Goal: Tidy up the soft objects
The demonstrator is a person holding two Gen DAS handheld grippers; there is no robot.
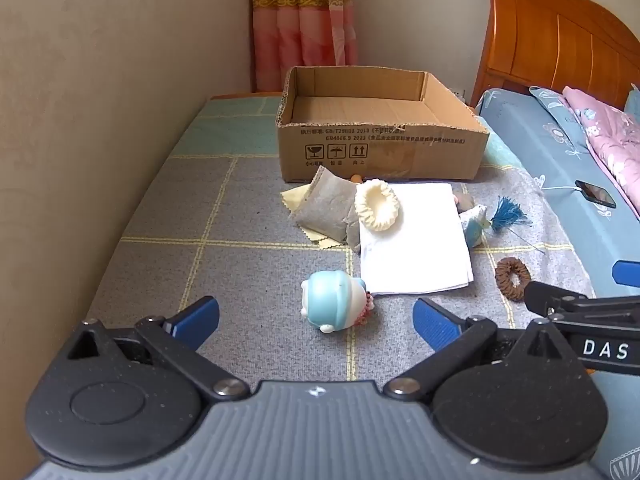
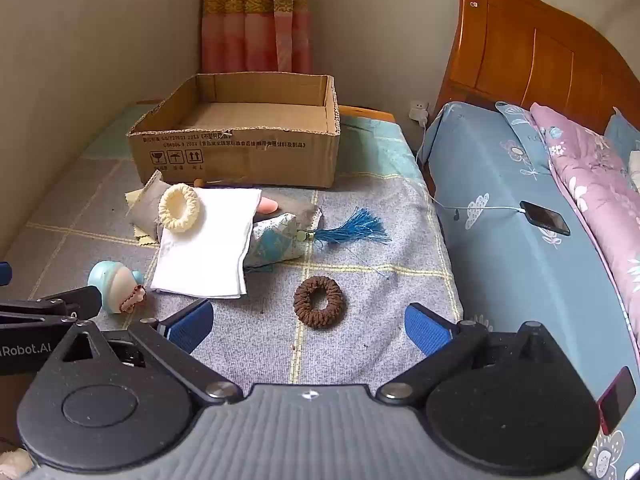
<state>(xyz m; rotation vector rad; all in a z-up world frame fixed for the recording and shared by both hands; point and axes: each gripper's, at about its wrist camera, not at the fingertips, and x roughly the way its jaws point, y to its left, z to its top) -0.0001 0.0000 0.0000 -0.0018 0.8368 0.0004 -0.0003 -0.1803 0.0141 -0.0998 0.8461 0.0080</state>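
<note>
Bedroom corner: grey checked blanket (image 1: 248,280) covering a low surface beside the bed (image 2: 520,248), curtain (image 1: 300,20) hanging behind, phone (image 2: 545,217) charging on the bed sheet.

Box (image 1: 380,152) is sitting open at the far end of the blanket, nothing showing inside it. Soft stuff is lying in a pile just in front of it:
- white cloth (image 1: 412,248), folded flat
- cream scrunchie (image 1: 377,206) resting on the cloth's far left corner
- grey pouch (image 1: 324,208) leaning left of the cloth, yellow cloth (image 1: 296,200) peeking out under it
- blue sachet (image 2: 276,240) tucked under the cloth's right edge, its tassel (image 2: 354,226) fanning right
- brown scrunchie (image 2: 318,301) lying alone on the blanket, near side, right of the cloth
- blue toy (image 1: 334,302) lying on its side, just off the cloth's near left corner

I'm holding my left jaws (image 1: 316,320) wide apart, empty, pointing down over the toy, which is sitting between the pads without touching. My right jaws (image 2: 308,326) are also wide apart, empty, hovering just short of the brown scrunchie. Both tilting down toward the blanket, side by side.
</note>
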